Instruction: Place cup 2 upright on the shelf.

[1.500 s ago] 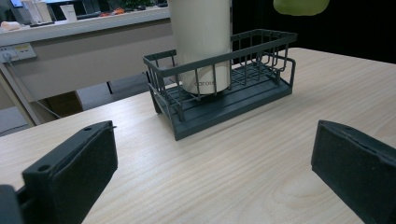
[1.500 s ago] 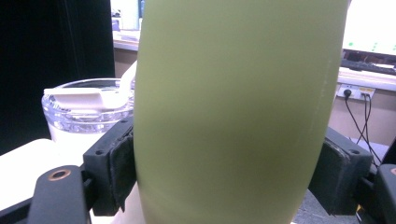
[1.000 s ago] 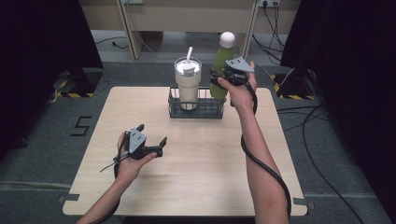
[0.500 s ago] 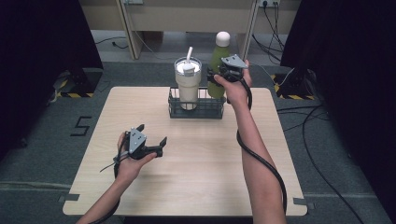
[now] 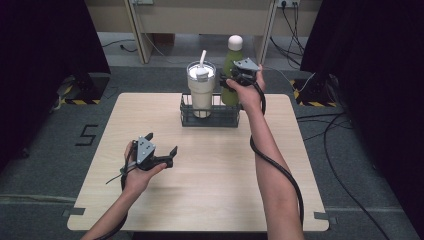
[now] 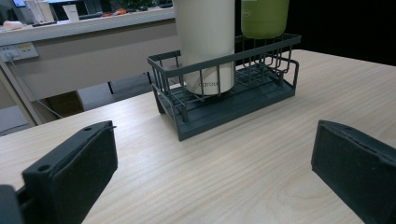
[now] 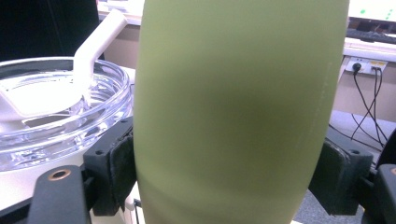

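A green bottle (image 5: 232, 56) with a white cap hangs upright over the right end of a dark wire basket (image 5: 210, 120), its base about level with the rim (image 6: 224, 53). My right gripper (image 5: 231, 79) is shut on the bottle's body (image 7: 233, 116), one pad on each side. A cream tumbler (image 5: 201, 92) with a clear lid (image 7: 56, 107) and a white straw stands in the basket's left half. My left gripper (image 5: 161, 143) rests low at the table's front left, open, nothing between its pads (image 6: 74, 172), facing the basket (image 6: 224, 112) and the bottle (image 6: 264, 18).
The light wooden table (image 5: 215, 185) has bare room in front of the basket and on both sides. Behind the table runs a wall ledge with sockets and cables (image 5: 295, 20). Dark curtains stand left and right.
The right gripper has carried the green bottle slightly to the left, closer to the tumbler. The left gripper has stayed in place.
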`<move>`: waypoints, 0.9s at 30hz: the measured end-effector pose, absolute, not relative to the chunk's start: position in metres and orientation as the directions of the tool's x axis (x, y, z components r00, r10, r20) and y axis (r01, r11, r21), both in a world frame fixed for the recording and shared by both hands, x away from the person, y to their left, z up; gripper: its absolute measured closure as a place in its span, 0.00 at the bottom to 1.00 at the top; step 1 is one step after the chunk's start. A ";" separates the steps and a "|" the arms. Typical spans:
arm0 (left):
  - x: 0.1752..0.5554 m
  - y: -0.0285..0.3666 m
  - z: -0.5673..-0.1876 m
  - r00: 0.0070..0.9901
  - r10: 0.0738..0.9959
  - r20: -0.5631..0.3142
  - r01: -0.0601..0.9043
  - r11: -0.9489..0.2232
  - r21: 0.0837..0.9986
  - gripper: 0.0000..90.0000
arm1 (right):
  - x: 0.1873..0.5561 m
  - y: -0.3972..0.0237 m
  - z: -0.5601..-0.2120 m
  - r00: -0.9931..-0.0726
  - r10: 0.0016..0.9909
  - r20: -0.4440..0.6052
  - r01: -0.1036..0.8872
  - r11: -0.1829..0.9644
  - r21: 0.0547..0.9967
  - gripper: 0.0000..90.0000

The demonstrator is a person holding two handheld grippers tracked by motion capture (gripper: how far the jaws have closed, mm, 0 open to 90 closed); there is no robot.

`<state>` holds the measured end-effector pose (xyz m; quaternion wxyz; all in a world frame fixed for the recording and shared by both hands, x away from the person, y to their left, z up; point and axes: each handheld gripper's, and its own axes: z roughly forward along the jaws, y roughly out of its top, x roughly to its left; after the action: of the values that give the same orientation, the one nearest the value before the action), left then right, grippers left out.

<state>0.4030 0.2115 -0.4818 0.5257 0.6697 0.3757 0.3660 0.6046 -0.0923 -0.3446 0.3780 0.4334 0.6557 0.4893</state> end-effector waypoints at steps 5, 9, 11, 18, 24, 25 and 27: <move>0.403 0.211 -0.483 0.452 0.887 0.094 0.120 -0.165 0.979 0.00 | 0.607 -0.091 -0.353 -0.339 0.939 -0.066 0.214 0.145 0.966 0.23; 0.403 0.210 -0.483 0.452 0.887 0.095 0.121 -0.167 0.979 0.00 | 0.609 -0.089 -0.360 -0.342 0.937 -0.067 0.229 0.152 0.962 0.23; 0.403 0.210 -0.483 0.452 0.887 0.095 0.121 -0.167 0.979 0.00 | 0.609 -0.089 -0.362 -0.342 0.938 -0.065 0.235 0.152 0.960 0.23; 0.403 0.209 -0.483 0.455 0.885 0.094 0.123 -0.168 0.978 0.00 | 0.613 -0.087 -0.377 -0.339 0.939 -0.061 0.273 0.161 0.948 0.23; 0.403 0.210 -0.484 0.455 0.885 0.096 0.125 -0.170 0.977 0.00 | 0.614 -0.086 -0.380 -0.343 0.937 -0.060 0.276 0.162 0.947 0.23; 0.403 0.210 -0.484 0.455 0.885 0.096 0.123 -0.169 0.978 0.00 | 0.614 -0.086 -0.382 -0.345 0.936 -0.066 0.278 0.169 0.946 0.23; 0.403 0.210 -0.484 0.455 0.885 0.096 0.123 -0.170 0.978 0.00 | 0.614 -0.085 -0.383 -0.344 0.937 -0.069 0.279 0.172 0.945 0.23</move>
<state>0.4029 0.2099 -0.4839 0.5242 0.6728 0.3747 0.3635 0.6141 -0.0853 -0.3830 0.3565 0.4485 0.6774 0.4614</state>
